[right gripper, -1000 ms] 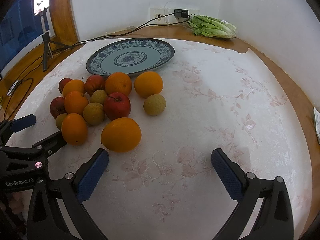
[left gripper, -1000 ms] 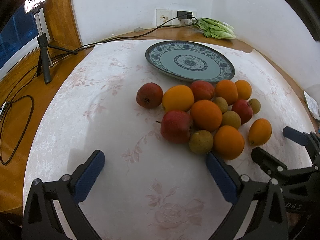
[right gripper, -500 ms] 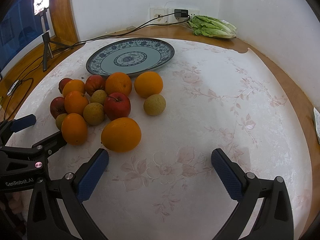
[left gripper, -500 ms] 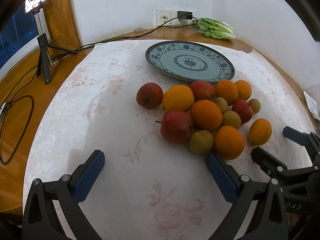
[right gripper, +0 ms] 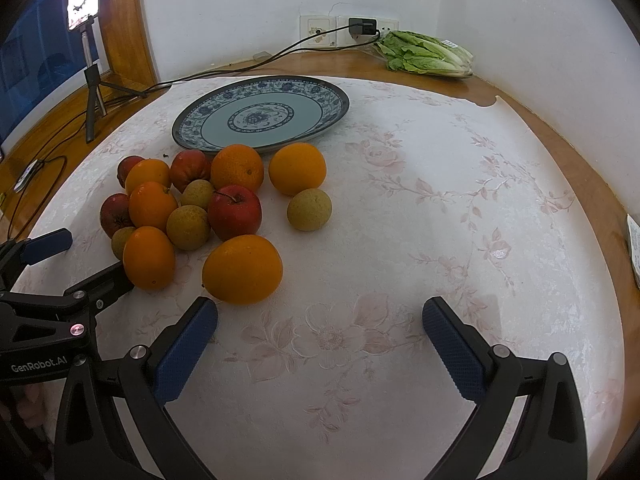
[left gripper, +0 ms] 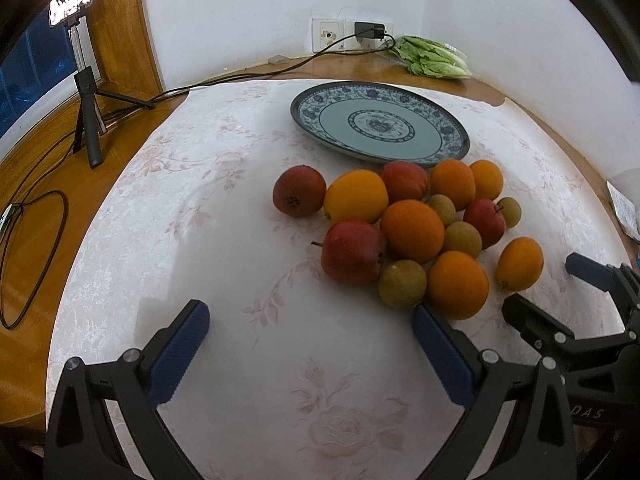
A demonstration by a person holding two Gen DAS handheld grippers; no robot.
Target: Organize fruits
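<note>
A pile of fruit lies on the round table: several oranges [left gripper: 412,231], red apples [left gripper: 352,253] and small brownish-green fruits [left gripper: 402,283]. Behind the pile rests an empty blue-patterned plate [left gripper: 440,142] [right gripper: 192,136]. My left gripper [left gripper: 308,352] is open, low over the cloth in front of the pile, holding nothing. My right gripper [right gripper: 320,344] is also open and empty, with the nearest orange [right gripper: 242,269] just beyond its left finger. Each gripper shows at the edge of the other's view.
A floral tablecloth [left gripper: 200,208] covers the table. At the back lie a bunch of lettuce [right gripper: 428,56] and a black cable [left gripper: 240,76] running from a wall socket. A small tripod [left gripper: 86,120] with a phone stands at the left, and a paper item [left gripper: 624,212] at the right edge.
</note>
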